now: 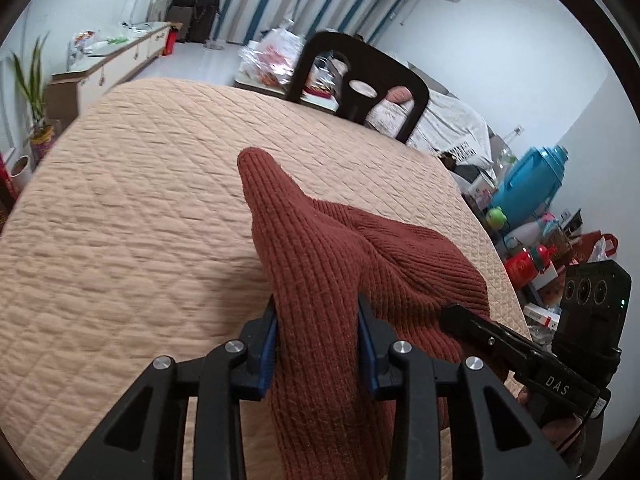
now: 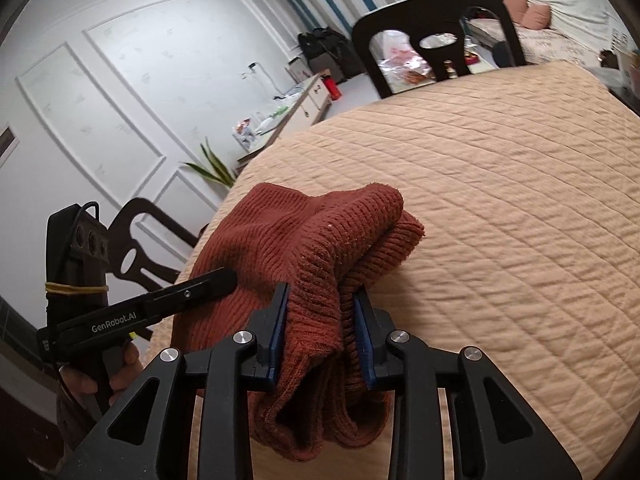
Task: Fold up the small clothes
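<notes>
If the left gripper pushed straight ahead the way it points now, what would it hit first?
Probably the rust knit garment that the left gripper is clamped on, bunched ahead of its fingers; beyond that, the quilted tan cover. Depth is hard to judge here.

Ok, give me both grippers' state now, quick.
Left gripper: closed on the rust knit garment.
Right gripper: closed on the same garment, on a bunched edge.
</notes>
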Demonstrator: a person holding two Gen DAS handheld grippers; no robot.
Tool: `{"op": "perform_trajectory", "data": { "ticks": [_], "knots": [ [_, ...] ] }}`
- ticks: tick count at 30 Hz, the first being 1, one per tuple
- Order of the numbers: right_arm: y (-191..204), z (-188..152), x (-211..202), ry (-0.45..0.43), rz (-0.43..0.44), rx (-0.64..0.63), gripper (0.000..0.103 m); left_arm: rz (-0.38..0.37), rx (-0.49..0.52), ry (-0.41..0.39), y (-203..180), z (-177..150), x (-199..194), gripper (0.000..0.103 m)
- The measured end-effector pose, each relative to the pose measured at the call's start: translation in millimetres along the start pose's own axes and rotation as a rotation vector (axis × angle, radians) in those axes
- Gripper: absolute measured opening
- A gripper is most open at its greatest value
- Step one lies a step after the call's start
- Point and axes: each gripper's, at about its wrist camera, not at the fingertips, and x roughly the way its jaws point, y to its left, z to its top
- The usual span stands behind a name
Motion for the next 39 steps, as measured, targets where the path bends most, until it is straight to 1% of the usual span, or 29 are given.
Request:
{"op": "perform_trajectory", "data": {
  "ticks": [5, 8, 11, 17, 20, 24, 27, 30, 32, 34, 36, 38, 39],
  "knots": [
    [36, -1, 22, 0.011, 0.031, -0.046, 0.031, 0.040, -0.025, -0.033, 28, 1, -22, 0.037],
    [56, -3, 36, 0.014, 0.042, -0.072, 0.031, 0.057, -0.047, -0.040, 45, 2, -31, 0.037],
    [64, -7, 46, 0.020, 0.060, -0.082, 0.031, 0.076, -0.072, -0.050, 63, 4, -39, 0.037],
    [94, -9, 74, 0.031, 0.085, -0.122, 0.031, 0.114, -0.094, -0.067, 93, 6, -45, 0.037],
    [103, -12, 86, 0.037, 0.095, -0.132, 0.031, 0.135, -0.114, -0.072, 107, 8, -46, 0.037],
    [109, -17, 104, 0.063, 0.111, -0.120, 0.031, 0.167, -0.100, -0.073, 118, 7, -44, 0.037],
    [112, -23, 115, 0.084, 0.107, -0.119, 0.031, 0.186, -0.100, -0.060, 133, 3, -43, 0.037],
    [115, -32, 120, 0.099, 0.078, -0.142, 0.031, 0.203, -0.100, -0.040, 143, -2, -39, 0.037],
    [116, -35, 120, 0.097, 0.049, -0.158, 0.031, 0.209, -0.094, -0.037, 146, -4, -38, 0.039],
    [116, -38, 123, 0.108, 0.030, -0.150, 0.031, 0.204, -0.096, -0.038, 149, -5, -39, 0.041],
    [113, -39, 125, 0.119, 0.012, -0.135, 0.032, 0.211, -0.086, -0.038, 150, -7, -41, 0.044],
    [111, -41, 126, 0.132, -0.011, -0.129, 0.035, 0.234, -0.064, -0.035, 149, -8, -41, 0.059],
    [110, -42, 127, 0.135, -0.024, -0.128, 0.036, 0.245, -0.059, -0.034, 149, -8, -42, 0.061]
  ]
}}
